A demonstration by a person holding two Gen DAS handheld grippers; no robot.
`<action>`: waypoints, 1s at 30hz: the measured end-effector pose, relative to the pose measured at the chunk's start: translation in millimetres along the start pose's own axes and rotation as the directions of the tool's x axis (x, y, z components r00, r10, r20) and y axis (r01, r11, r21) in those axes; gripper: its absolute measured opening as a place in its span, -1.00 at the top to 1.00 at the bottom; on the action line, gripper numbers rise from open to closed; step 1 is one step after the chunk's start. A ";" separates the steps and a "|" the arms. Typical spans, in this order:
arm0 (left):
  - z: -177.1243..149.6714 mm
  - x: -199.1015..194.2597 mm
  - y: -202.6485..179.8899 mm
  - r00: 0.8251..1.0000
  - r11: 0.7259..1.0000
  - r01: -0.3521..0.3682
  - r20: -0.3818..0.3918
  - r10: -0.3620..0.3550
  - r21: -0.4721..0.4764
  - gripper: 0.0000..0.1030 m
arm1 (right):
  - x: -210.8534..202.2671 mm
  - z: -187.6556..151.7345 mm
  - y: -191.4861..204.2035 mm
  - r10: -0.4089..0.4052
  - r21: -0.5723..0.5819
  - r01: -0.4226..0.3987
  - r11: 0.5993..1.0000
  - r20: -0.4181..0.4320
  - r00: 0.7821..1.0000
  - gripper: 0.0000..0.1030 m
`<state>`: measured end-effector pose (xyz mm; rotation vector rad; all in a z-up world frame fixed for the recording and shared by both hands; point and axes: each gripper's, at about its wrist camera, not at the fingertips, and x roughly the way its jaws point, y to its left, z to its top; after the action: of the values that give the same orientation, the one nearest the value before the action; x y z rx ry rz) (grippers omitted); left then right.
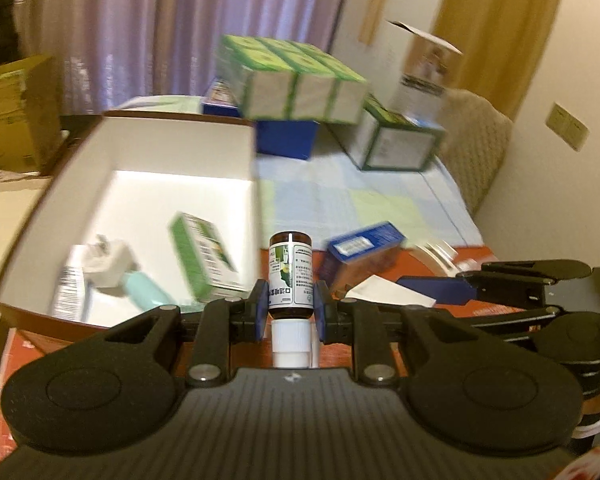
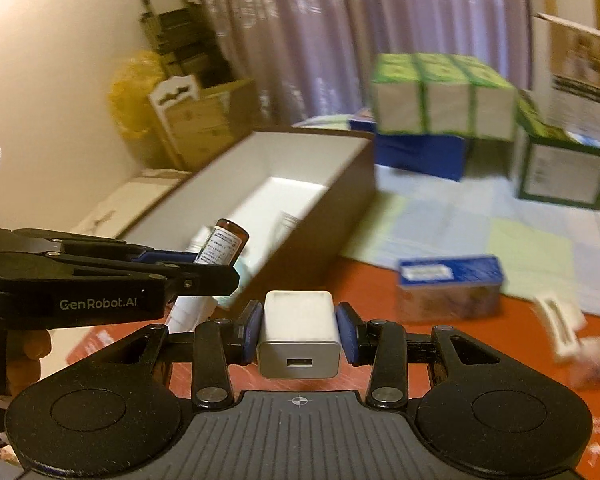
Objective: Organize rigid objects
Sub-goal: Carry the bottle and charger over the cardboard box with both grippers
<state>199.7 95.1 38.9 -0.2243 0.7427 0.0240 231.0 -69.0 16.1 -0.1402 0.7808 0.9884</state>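
My left gripper is shut on a small brown medicine bottle with a white cap, held just right of the open white-lined box. The bottle also shows in the right wrist view, beside the box. The box holds a green carton, a white charger, a pale blue item and a white tube. My right gripper is shut on a white USB charger, above the red table surface. A blue carton lies on the table to its right.
Stacked green and white cartons sit on a blue box at the back, with another green-edged carton beside them. A white clip-like item lies at the right. Cardboard boxes stand by the curtain.
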 end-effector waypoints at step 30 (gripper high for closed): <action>53.6 66.4 153.3 0.989 0.994 -0.091 -0.120 0.084 -0.059 0.63 | 151.7 63.6 58.8 -0.014 -0.048 0.010 0.999 -0.086 0.996 0.27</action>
<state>269.0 252.2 2.6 -0.2556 0.8695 0.1190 264.6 98.0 -22.6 -0.2294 0.8350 0.9945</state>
